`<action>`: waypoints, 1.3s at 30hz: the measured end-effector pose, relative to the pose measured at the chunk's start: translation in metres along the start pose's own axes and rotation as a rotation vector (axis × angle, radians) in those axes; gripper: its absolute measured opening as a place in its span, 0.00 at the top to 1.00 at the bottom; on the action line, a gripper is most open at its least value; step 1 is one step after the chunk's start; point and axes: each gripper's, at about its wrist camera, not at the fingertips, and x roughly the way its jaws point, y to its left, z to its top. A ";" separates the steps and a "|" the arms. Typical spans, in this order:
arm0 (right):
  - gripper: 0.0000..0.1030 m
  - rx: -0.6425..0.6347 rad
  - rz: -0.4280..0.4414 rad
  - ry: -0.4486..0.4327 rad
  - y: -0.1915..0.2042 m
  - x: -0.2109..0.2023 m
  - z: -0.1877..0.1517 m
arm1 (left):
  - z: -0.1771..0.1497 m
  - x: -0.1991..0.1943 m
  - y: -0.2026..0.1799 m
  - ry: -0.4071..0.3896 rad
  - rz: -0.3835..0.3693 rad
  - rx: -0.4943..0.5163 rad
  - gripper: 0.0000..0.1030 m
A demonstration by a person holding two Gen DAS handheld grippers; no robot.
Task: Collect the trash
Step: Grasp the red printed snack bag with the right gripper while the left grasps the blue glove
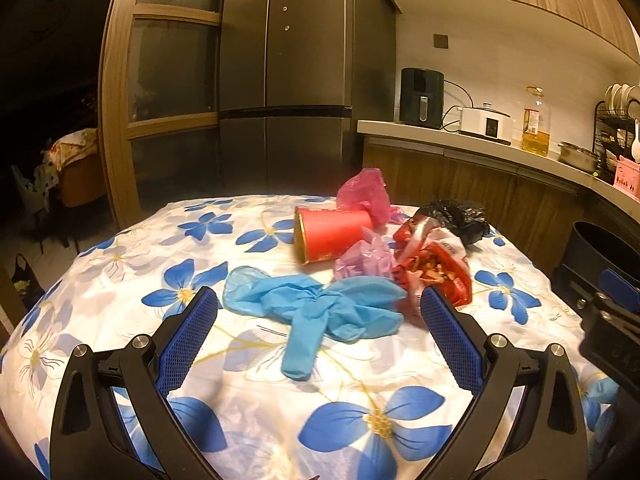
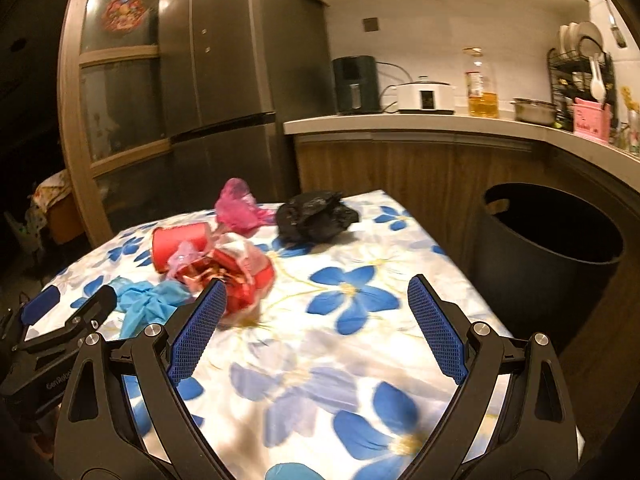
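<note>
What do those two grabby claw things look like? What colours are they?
The left gripper and the right gripper look alike. Each has two flat fingers covered in bright blue pads with a bumpy grid pattern. The fingers sit on shiny black plastic arms with triangle-shaped holes and round silver bolts. No cables or sleeves show. White lettering on the left one's side is only partly readable.

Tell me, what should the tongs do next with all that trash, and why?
Probably ease the left tongs forward and down onto the blue glove. Both tongs are open and hold nothing; the glove lies flat on the flowered tablecloth, nearest of the trash and right between the left fingers. The black bin stands open beside the table for dropping it.
</note>
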 end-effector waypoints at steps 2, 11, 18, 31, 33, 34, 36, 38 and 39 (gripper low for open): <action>0.12 -0.005 0.013 0.002 0.006 0.006 0.002 | 0.000 0.003 0.004 0.006 0.002 -0.009 0.06; 0.20 -0.008 0.063 0.041 0.031 0.049 0.004 | 0.005 0.016 0.022 0.017 0.017 -0.045 0.06; 0.35 -0.019 0.087 0.099 0.048 0.082 0.005 | 0.005 0.029 0.028 0.050 0.002 -0.061 0.06; 0.99 -0.066 0.105 0.148 0.060 0.100 0.000 | 0.002 0.045 0.023 0.110 -0.010 -0.038 0.18; 0.99 -0.057 0.111 0.142 0.057 0.095 0.001 | 0.001 0.046 0.022 0.116 -0.010 -0.032 0.22; 0.99 -0.052 0.112 0.136 0.055 0.092 0.001 | 0.001 0.046 0.021 0.121 -0.012 -0.028 0.23; 0.99 -0.045 0.107 0.115 0.050 0.083 0.003 | -0.001 0.049 0.019 0.138 -0.017 -0.020 0.29; 0.99 -0.038 0.106 0.093 0.045 0.072 0.005 | -0.003 0.052 0.017 0.159 -0.030 -0.017 0.34; 0.99 -0.033 0.106 0.087 0.042 0.068 0.005 | -0.005 0.054 0.017 0.169 -0.034 -0.019 0.35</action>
